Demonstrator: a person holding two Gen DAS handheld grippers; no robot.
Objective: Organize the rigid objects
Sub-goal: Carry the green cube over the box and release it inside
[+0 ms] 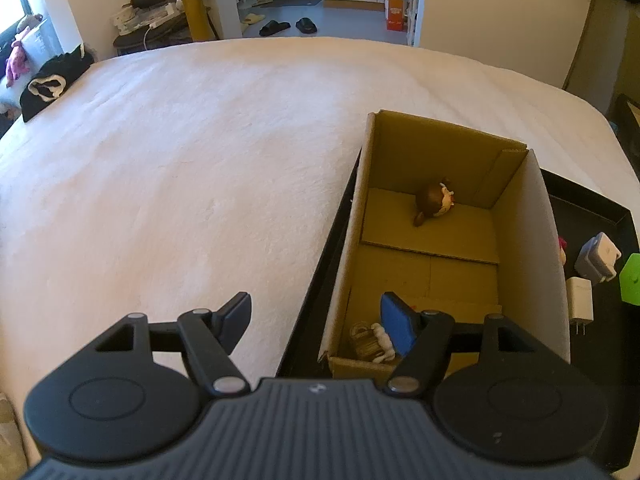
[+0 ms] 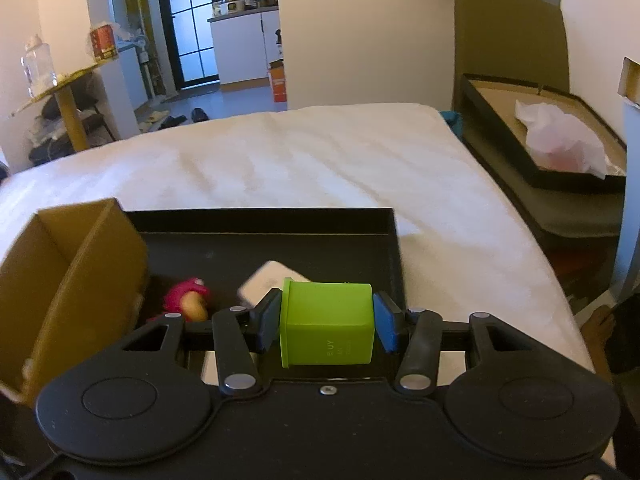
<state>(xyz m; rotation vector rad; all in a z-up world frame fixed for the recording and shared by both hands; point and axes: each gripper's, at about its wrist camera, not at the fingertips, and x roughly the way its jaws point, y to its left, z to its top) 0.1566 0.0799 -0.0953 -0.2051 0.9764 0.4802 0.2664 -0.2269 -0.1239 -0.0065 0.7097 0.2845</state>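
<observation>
While gripping, right claw (image 2: 326, 322) around green cube (image 2: 327, 326).

The left gripper (image 1: 318, 322) hangs with its jaws apart and nothing between them — one finger over the white bedspread (image 1: 200, 152), the other inside the cardboard box (image 1: 532, 248). Beside that finger lies a small padlock (image 1: 366, 340); far ahead of the jaws a brown-haired figurine (image 1: 434, 202) lies at the box's far end.
</observation>
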